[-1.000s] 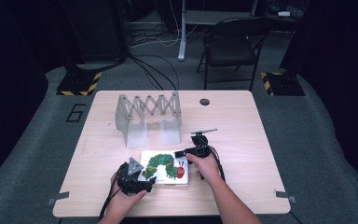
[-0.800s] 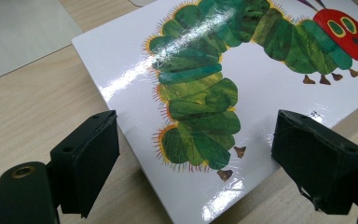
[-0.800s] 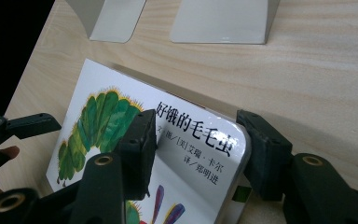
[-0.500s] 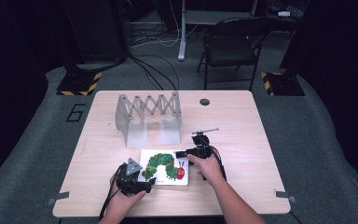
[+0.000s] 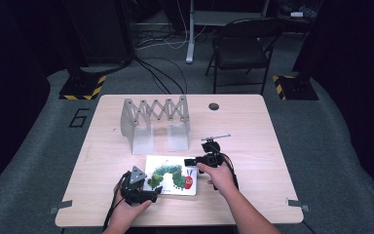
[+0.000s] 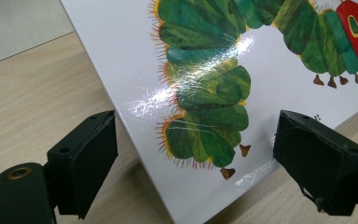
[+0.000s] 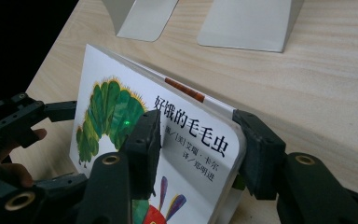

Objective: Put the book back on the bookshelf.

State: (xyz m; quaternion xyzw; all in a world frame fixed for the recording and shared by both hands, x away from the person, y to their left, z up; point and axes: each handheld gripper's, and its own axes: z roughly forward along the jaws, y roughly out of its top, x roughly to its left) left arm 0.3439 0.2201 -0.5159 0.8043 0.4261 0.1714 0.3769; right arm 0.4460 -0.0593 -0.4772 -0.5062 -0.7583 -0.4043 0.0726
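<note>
I see the bench point(image 5: 253, 146) carrying a grey folding rack point(image 5: 155, 124) at the back and, near my edge, the caterpillar picture book point(image 5: 170, 174). My right claw point(image 7: 198, 144) has just been closing, its jaws on either side of the book's corner, which is tilted up off the wood. My left claw point(image 6: 193, 158) stands spread wide across the book's opposite corner, not pinching it.

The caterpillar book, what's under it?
The wooden table is under the caterpillar book. One corner sits between the right gripper's jaws, tilted up off the wood. Whatever is beneath the flat part is covered.
</note>
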